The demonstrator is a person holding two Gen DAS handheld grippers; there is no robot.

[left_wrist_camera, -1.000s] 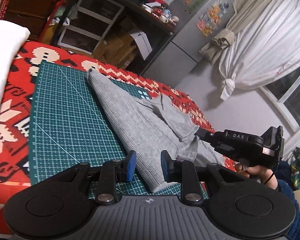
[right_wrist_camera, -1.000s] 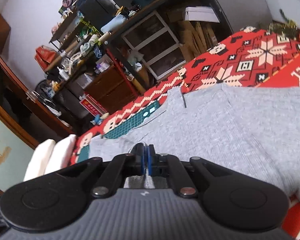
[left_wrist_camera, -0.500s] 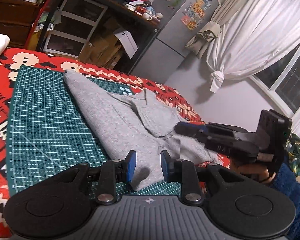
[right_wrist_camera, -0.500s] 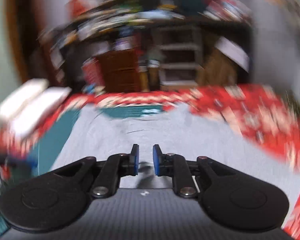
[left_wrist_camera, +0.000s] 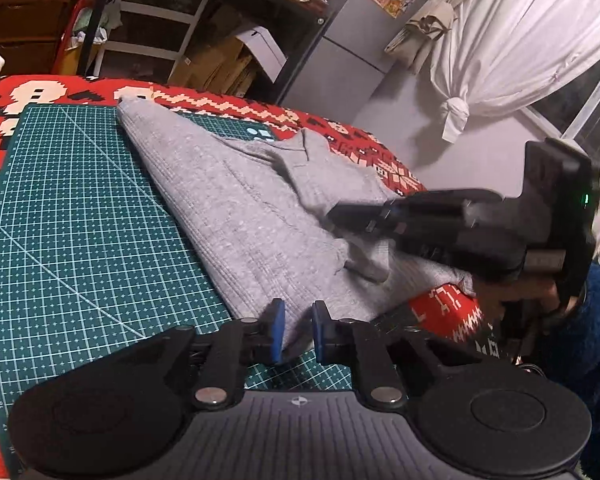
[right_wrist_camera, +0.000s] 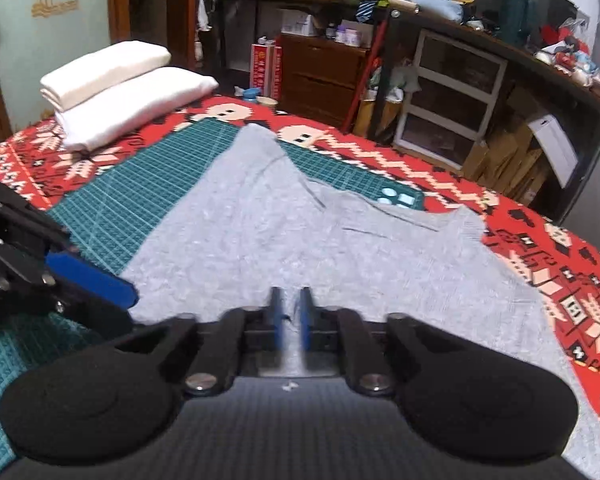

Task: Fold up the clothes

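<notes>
A grey knit garment lies partly folded across the green cutting mat and onto the red patterned blanket. It fills the middle of the right wrist view. My left gripper is open, its blue pads straddling the garment's near corner. My right gripper is slightly open with nothing between the pads, low over the cloth. It shows in the left wrist view above the folded sleeve. The left gripper's blue finger shows at the left of the right wrist view.
Two folded white cloths lie stacked on the blanket at the far left. Shelves, drawers and cardboard boxes stand behind the bed. A fridge and white curtain stand to the right.
My right gripper opened and let go of the grey garment, then swung to face along the cloth. My left gripper moved closer to the garment's near corner.
</notes>
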